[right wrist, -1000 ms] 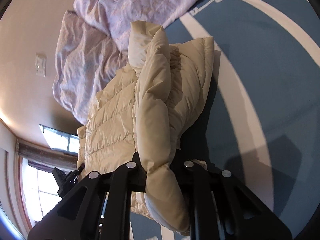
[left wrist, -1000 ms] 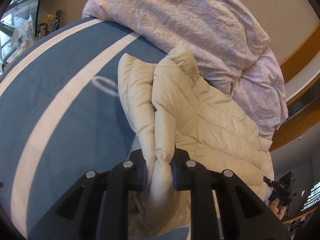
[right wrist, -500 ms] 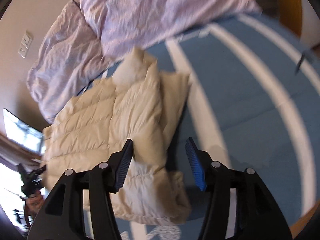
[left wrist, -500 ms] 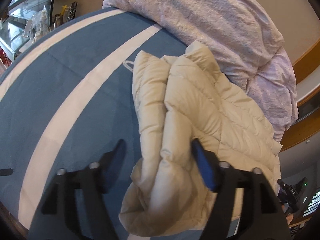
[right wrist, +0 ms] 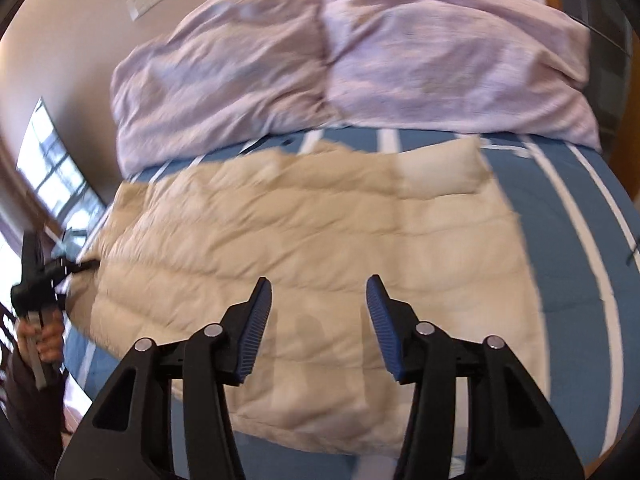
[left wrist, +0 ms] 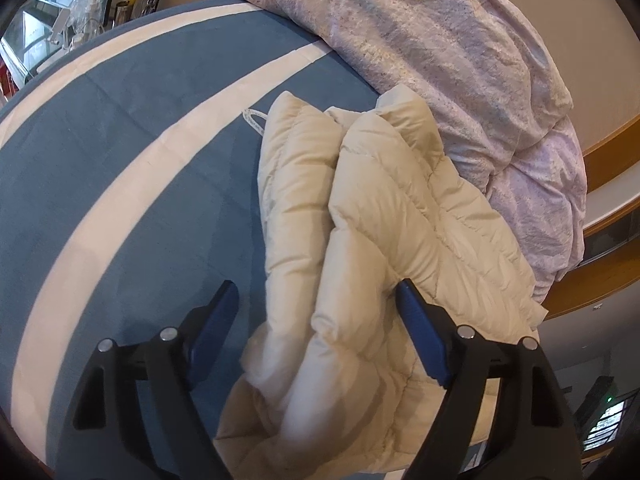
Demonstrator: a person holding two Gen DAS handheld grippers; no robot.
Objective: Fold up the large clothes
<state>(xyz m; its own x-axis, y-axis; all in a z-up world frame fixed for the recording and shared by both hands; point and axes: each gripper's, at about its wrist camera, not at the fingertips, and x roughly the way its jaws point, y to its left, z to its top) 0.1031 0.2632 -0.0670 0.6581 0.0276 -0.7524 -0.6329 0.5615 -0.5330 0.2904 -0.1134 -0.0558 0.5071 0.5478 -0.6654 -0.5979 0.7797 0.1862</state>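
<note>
Fingers of the left gripper (left wrist: 316, 312) were spread wide, having just been opening, so the folded cream jacket (left wrist: 372, 240) was let go onto the striped blue bed cover (left wrist: 120, 168); its puffy fold lay unpinched between them at lower centre. The right gripper (right wrist: 318, 304) was held apart and empty, jaws just narrowed, the jacket (right wrist: 320, 240) spread mid-frame beyond its tips.

Quilted matt jacket (left wrist: 384, 216) (puffy cloth); crinkled cotton duvet (left wrist: 460, 52); smooth woven bedspread (left wrist: 120, 152).
</note>
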